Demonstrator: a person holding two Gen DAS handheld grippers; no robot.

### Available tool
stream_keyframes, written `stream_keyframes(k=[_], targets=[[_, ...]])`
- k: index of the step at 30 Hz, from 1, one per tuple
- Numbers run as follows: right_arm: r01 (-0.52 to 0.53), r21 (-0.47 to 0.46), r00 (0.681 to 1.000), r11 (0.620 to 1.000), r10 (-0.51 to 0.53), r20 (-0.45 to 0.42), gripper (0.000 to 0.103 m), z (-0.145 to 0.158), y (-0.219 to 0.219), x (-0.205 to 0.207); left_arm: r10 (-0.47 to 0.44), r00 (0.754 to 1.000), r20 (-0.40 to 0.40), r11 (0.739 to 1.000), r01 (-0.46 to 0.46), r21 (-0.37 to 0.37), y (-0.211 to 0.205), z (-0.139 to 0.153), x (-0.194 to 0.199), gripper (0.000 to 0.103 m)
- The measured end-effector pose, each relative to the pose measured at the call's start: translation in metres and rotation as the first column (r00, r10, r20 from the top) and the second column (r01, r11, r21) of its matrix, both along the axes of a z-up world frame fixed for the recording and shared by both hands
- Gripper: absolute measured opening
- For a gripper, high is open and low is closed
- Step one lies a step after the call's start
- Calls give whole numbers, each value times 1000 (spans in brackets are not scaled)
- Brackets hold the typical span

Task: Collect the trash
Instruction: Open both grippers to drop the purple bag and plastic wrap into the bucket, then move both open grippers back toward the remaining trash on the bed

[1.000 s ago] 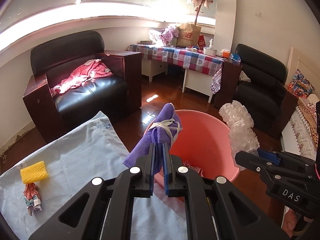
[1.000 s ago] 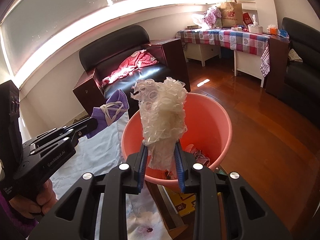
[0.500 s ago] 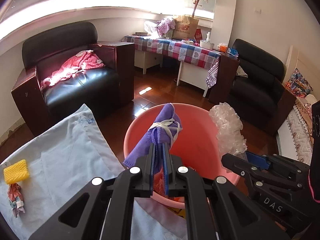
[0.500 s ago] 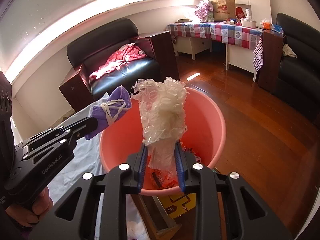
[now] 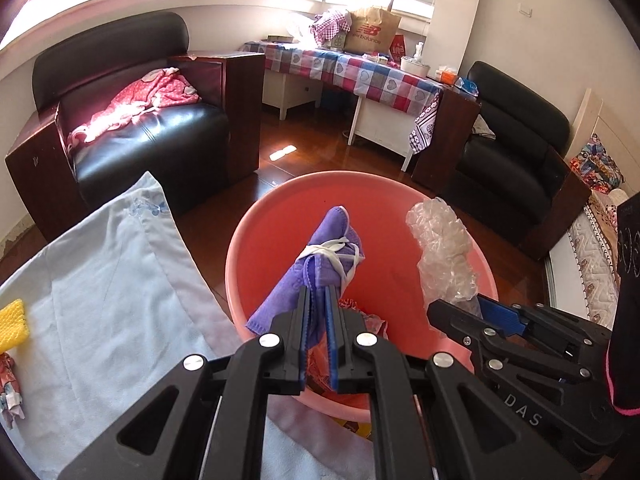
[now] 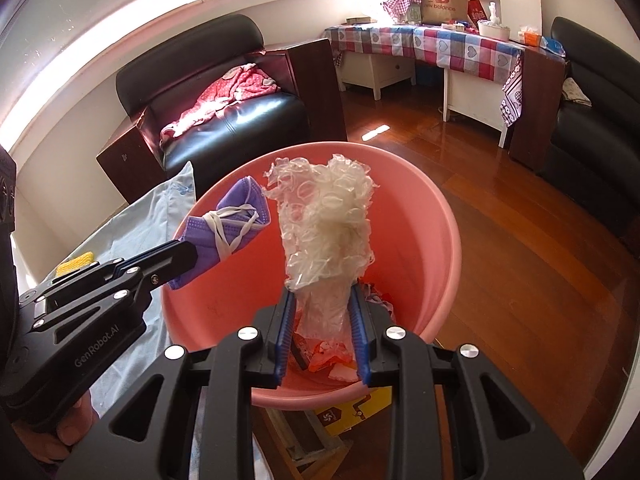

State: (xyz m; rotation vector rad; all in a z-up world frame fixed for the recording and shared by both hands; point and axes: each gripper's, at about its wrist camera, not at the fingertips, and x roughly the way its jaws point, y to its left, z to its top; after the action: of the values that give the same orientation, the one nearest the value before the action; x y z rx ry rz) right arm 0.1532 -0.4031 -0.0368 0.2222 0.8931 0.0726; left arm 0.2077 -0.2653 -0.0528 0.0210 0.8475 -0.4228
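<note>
My left gripper (image 5: 318, 300) is shut on a purple face mask (image 5: 320, 256) with white ear loops and holds it over the pink bucket (image 5: 256, 216). My right gripper (image 6: 322, 300) is shut on a crumpled wad of clear plastic wrap (image 6: 326, 216), also above the bucket (image 6: 444, 240). The two grippers are side by side; the mask (image 6: 228, 224) shows in the right wrist view and the wrap (image 5: 442, 248) in the left. Some trash (image 6: 332, 354) lies in the bucket's bottom.
A table with a pale blue cloth (image 5: 100, 288) is left of the bucket, bearing a yellow sponge (image 5: 12, 322) and a crumpled wrapper (image 5: 10, 384). A black armchair (image 5: 148, 128) with red clothing, a checked-cloth table (image 5: 360, 76) and another black chair (image 5: 516, 160) stand behind on wood floor.
Both grippers have moved forward with their loads, from beside the bucket's near rim to over its opening. The bucket now fills more of both views.
</note>
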Motion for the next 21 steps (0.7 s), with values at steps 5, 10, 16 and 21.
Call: stream_keyframes(k=[5, 10, 16, 21], targets=[[6, 12, 1000, 1000, -6, -27, 29, -6, -1, 4, 19, 1000, -8, 1000, -19, -18, 1, -2, 0, 11], [23, 27, 999, 999, -22, -36, 35, -10, -3, 4, 34, 999, -2, 998, -34, -56, 11, 2, 0, 36], [27, 24, 999, 999, -26, -29, 35, -9, 0, -3, 48, 999, 7, 996, -47, -81, 20, 9, -4, 36], [5, 32, 1000, 999, -5, -9, 35, -2, 8, -9, 62, 998, 25, 993, -59, -99, 31, 19, -13, 38]])
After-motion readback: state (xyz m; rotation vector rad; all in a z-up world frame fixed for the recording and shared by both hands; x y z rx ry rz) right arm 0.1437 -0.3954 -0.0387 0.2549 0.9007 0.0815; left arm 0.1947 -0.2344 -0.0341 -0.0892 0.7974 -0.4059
